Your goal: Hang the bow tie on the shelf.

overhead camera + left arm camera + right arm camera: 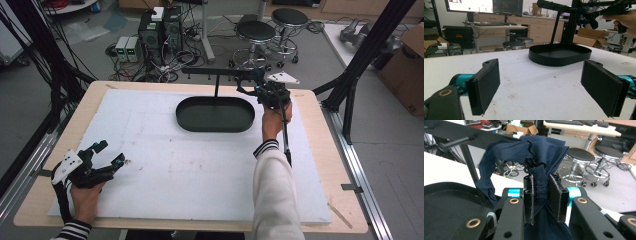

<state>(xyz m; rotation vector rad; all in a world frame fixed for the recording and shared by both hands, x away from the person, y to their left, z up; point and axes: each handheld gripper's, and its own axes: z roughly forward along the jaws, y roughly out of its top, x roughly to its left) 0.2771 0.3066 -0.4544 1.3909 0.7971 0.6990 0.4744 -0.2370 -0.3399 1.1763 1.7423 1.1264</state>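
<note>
My left gripper [111, 153] idles wide at the near-left; right gripper [543, 200] clamps the navy cloth [544, 152], not yet hung on the far rack [220, 73].

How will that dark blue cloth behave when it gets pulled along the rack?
The dark blue cloth looks floppy: it bunches and folds where the right claw pinches it. It is probably light, and may snag on the black wavy hook beside it.

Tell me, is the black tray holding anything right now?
No, the black tray on the white board shows only its bare dark floor.
</note>
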